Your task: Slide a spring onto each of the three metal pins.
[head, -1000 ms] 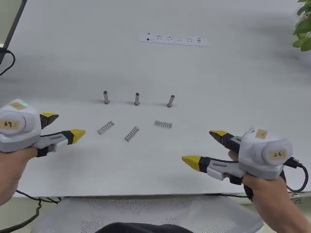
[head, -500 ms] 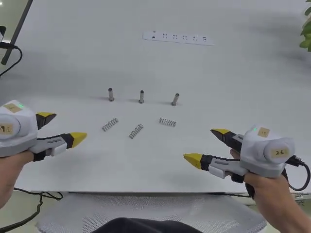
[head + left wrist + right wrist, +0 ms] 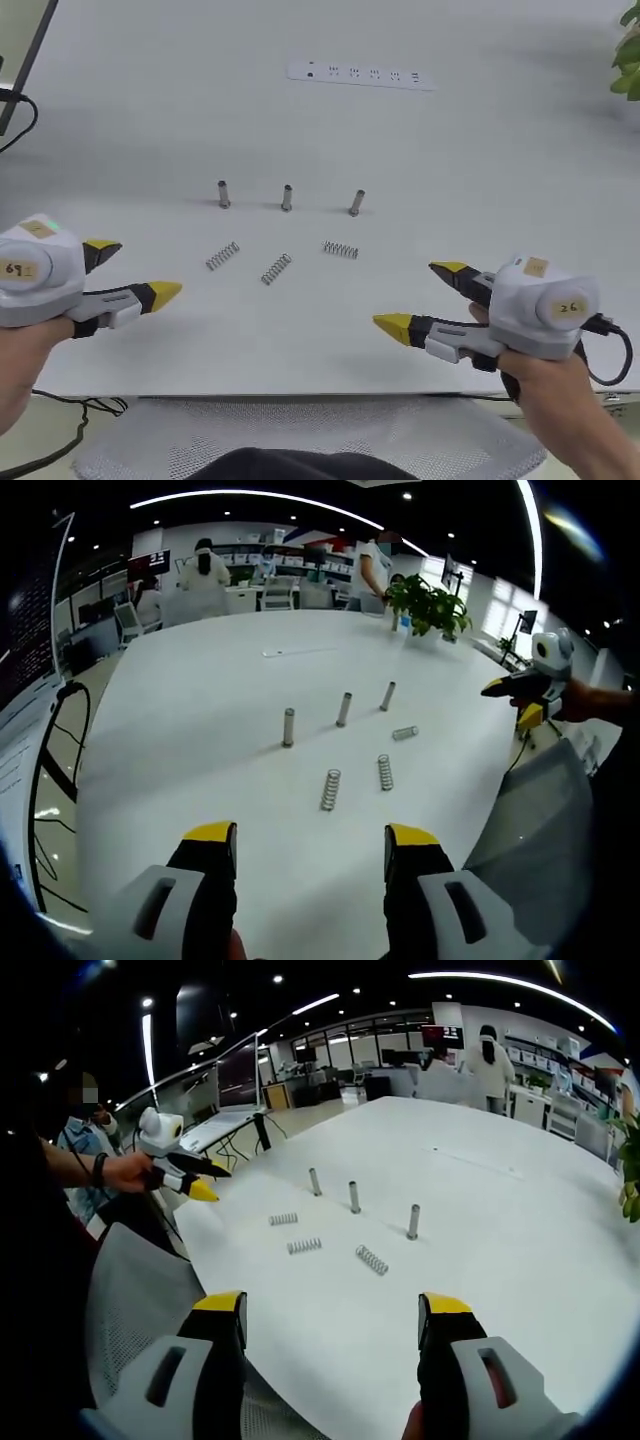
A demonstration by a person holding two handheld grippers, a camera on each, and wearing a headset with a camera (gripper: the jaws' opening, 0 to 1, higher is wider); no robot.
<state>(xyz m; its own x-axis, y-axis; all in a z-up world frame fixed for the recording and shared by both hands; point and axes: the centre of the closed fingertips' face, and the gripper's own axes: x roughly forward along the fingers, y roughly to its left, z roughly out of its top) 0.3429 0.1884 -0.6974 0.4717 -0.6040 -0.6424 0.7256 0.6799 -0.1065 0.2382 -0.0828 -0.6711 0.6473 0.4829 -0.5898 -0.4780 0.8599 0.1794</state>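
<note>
3 upright metal cyl. pins, 3 coiled springs flat, L gripper & R gripper spread

an open-plan office: rows of desks, monitors, ceiling lights, potted plant.

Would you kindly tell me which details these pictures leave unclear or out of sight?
Pins, head view: too small to tell how they are fixed to the table.
Springs, head view: coil ends too small to make out.
Plant, head view: cut off by the right edge.
Power strip, head view: sockets too small to read.
</note>
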